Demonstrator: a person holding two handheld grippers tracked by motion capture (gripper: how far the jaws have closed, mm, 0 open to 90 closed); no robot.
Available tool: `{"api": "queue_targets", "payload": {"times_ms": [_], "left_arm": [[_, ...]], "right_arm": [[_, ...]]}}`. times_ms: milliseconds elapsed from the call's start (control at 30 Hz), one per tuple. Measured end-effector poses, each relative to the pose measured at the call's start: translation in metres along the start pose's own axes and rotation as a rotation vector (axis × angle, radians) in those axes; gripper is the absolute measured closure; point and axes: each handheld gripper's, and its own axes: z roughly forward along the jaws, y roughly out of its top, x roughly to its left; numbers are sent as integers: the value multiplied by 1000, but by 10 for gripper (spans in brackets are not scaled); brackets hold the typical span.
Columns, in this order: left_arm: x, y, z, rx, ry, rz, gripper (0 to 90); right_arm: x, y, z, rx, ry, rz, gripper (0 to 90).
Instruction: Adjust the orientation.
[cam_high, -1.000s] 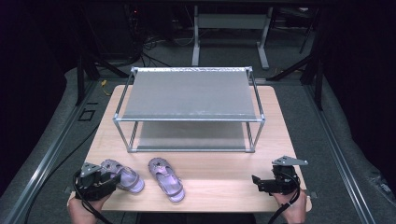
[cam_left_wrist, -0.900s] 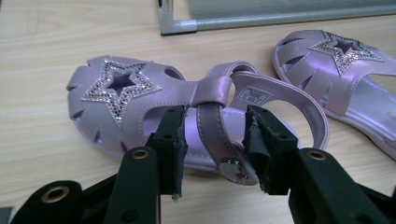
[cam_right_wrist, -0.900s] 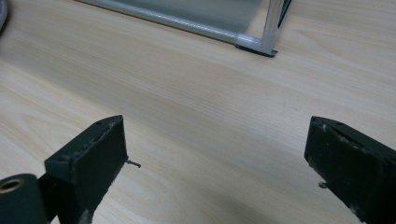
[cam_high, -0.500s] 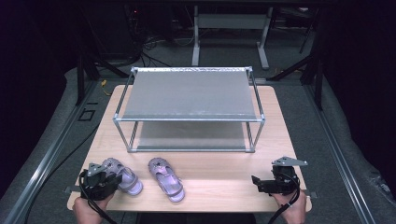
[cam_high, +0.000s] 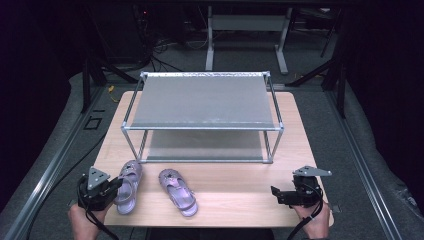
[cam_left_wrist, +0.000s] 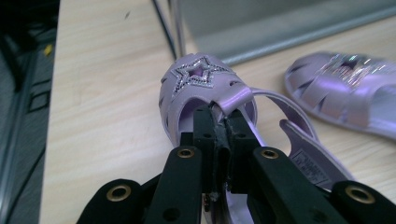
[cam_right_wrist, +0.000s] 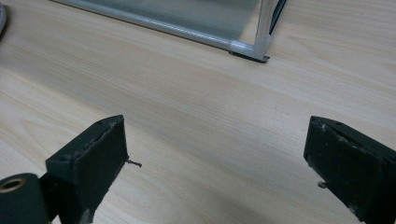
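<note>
Near the front left foot of the two-tier metal-framed shoe rack (cam_high: 202, 127), the left gripper (cam_left_wrist: 219, 122) has just closed, pinching the strap of the lilac star-trimmed plastic sandal (cam_left_wrist: 198, 84), toe pointing rackward. Its mate (cam_high: 177, 191) lies just beside; the right gripper (cam_right_wrist: 215, 163) gapes empty, well apart.

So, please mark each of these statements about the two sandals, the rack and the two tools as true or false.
1. The left tool is shut on a strap of the left sandal. True.
2. The right tool holds the other sandal. False: its jaws stand open over the bare table, with nothing between them.
3. Both sandals lie on the table in front of the rack. True.
4. One sandal already sits on the lower shelf. False: both shelves are bare.
5. The sandal in the left tool has a glittery star on its toe. True.
</note>
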Motion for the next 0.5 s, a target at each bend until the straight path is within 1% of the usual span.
{"api": "queue_targets", "payload": {"times_ms": [33,67,100,133,167,200,233,267,300,333,367,400,433,467,500], "left_arm": [[3,-1,3,-10,-19,10,855],[7,-3,7,-16,-34,11,855],[10,-6,12,-10,-56,29,855],[12,-9,17,8,-55,33,853],[12,-12,22,30,-46,44,852],[12,-16,24,34,-65,53,847],[13,-18,23,29,-71,35,838],[13,-20,22,32,-61,26,820],[15,-21,22,38,-72,8,796],[15,-22,21,42,-76,-10,735],[16,-23,20,48,-67,-28,659],[15,-24,18,36,-76,-42,608],[15,-25,15,29,-67,-59,554],[13,-25,13,27,-52,-76,474],[12,-25,9,10,-60,-94,389]], "right_arm": [[0,-1,1,-14,-5,3,57],[1,-1,2,-15,-8,3,57],[1,-1,1,-4,3,0,57],[1,-2,3,-11,10,0,58],[1,-2,3,-8,7,-2,58],[2,-3,3,-10,-5,2,58],[2,-3,3,-7,-1,0,58],[2,-4,3,-5,4,0,58],[2,-4,3,-5,3,0,59],[2,-4,3,-3,2,0,58],[2,-4,2,-3,2,0,58],[2,-4,2,-3,6,1,58],[2,-3,1,4,6,-1,58],[2,-3,1,5,8,-2,58],[2,-3,2,6,8,-3,58]]}}
